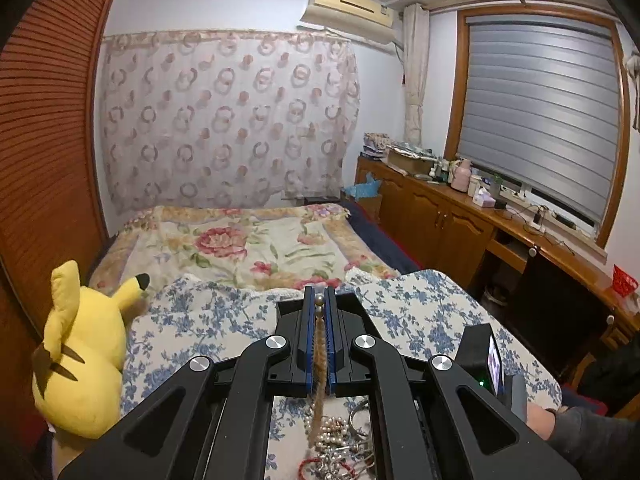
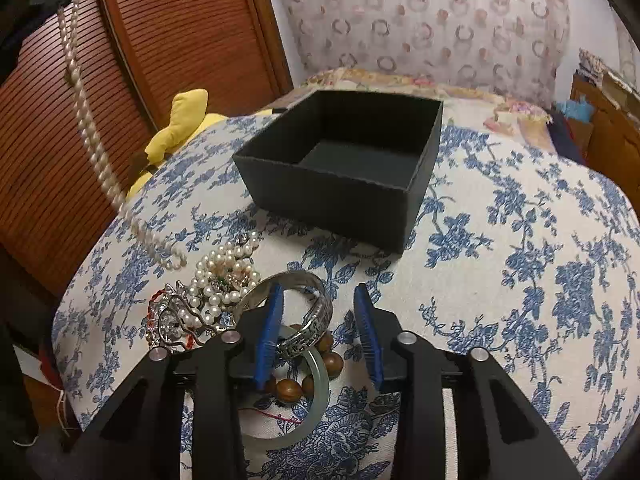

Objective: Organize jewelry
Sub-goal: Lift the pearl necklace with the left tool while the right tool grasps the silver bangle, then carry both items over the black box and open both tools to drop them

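Observation:
My left gripper is shut on a pearl necklace and holds it high above the bed; in the right wrist view the strand hangs from the upper left down to the cloth. A jewelry pile lies left of my right gripper, which is open. A silver bangle lies between its fingers, over a pale green bangle and a brown bead bracelet. An open black box, empty, stands behind the pile.
The floral blue cloth covers the surface. A yellow plush toy sits at the left by the wooden wardrobe doors. A bed lies beyond, with a wooden sideboard and a window to the right.

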Demonstrator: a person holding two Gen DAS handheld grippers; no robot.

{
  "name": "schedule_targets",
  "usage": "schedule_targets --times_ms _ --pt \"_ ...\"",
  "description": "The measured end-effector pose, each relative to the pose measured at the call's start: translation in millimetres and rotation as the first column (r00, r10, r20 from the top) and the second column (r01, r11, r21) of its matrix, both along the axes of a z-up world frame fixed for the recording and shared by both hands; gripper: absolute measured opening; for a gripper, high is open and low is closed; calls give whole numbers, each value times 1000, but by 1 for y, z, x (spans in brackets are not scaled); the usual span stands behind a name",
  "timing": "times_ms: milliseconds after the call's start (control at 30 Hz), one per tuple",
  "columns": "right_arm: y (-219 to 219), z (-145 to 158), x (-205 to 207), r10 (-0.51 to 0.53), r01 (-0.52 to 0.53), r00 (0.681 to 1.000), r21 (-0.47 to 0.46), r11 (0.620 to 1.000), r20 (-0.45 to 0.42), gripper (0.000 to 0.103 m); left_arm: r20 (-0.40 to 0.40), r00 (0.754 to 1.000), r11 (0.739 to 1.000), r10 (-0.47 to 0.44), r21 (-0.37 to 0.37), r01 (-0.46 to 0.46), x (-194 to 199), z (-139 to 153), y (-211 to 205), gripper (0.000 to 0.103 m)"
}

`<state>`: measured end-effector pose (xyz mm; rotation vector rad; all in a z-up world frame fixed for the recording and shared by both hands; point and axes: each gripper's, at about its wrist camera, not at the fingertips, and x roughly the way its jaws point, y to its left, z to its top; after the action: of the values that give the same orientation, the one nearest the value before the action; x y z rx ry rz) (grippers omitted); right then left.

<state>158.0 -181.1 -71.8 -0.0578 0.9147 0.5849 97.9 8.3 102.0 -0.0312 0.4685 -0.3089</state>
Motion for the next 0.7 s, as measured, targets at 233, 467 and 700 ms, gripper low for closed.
schedule_targets --times_ms 233,467,700 --pt "5 7 -1 22 -21 999 -36 999 23 14 1 1000 1000 13 10 -13 5 2 -1 4" --pt "0 29 -3 27 -23 993 -31 999 115 13 0 1000 1000 14 14 -14 9 4 -2 4" --pt "-10 51 2 8 -7 983 -7 1000 184 13 19 1000 1000 14 18 -14 21 13 -6 4"
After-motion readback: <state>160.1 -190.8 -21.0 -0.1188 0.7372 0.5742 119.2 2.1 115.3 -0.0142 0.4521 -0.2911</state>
